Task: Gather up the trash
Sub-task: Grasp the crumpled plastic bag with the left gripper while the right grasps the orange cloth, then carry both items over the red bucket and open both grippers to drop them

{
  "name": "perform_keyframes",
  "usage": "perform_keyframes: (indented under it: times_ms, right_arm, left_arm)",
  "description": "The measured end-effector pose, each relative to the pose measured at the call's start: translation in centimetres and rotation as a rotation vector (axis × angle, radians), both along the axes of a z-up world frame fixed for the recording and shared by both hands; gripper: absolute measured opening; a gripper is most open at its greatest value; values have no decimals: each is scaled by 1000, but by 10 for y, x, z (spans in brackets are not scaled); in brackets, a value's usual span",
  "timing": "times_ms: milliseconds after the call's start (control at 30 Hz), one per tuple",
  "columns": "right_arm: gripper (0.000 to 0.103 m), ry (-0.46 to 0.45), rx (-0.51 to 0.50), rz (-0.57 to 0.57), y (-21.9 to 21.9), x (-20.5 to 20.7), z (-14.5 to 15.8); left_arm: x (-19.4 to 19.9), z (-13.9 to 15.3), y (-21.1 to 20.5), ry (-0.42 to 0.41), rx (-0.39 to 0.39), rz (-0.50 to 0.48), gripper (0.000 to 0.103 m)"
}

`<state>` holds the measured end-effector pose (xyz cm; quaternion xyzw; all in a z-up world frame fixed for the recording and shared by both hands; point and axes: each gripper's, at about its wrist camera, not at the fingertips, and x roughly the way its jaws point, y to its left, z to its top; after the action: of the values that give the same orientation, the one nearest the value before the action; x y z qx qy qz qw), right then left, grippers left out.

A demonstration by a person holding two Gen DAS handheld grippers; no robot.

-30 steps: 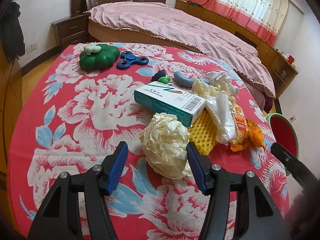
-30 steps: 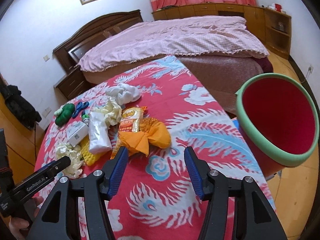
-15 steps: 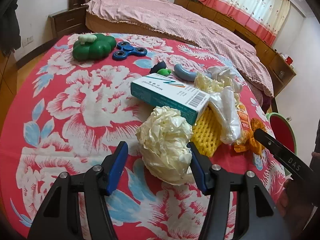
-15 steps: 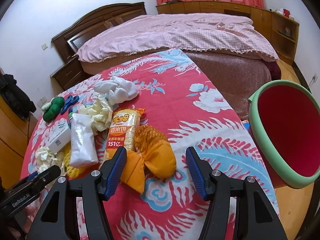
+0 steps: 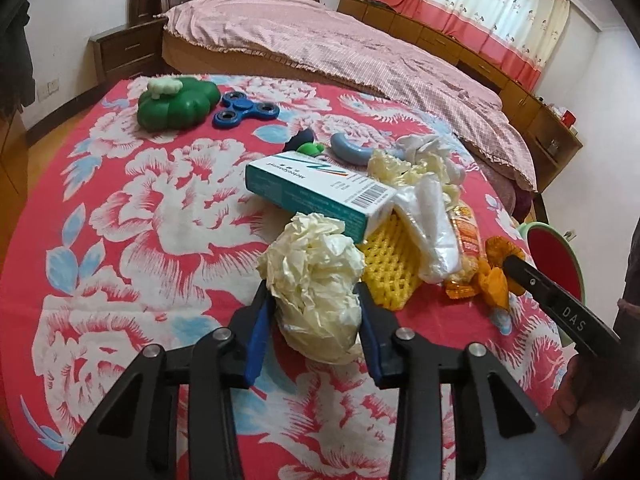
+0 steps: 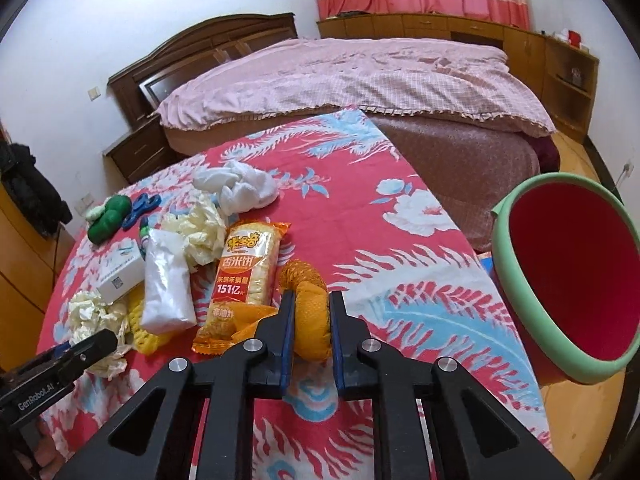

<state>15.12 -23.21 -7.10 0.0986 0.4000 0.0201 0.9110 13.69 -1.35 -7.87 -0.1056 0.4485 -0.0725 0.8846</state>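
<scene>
Your left gripper [image 5: 314, 308] is closing on the crumpled cream paper ball [image 5: 314, 276], its blue pads pressing both sides of it. The teal box [image 5: 316, 188] and yellow foam net [image 5: 390, 268] lie just ahead. Your right gripper [image 6: 312, 318] is closing on the orange mesh wad [image 6: 310, 312], squeezed between its pads; the snack packet [image 6: 246, 268] sits just left, the red bin [image 6: 568, 276] off right.

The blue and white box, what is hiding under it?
One end of the box rests on yellow foam netting and a white plastic bag. The box covers whatever else lies beneath it.
</scene>
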Motion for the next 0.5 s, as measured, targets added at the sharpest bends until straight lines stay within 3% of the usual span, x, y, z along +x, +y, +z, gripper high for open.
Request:
perform_keyframes:
  times_ms: [500]
  right_arm:
    - [16,-64,78,-46,-19,-39,28]
  left_arm:
    - [-27,35,-10,-80,23,-32,40]
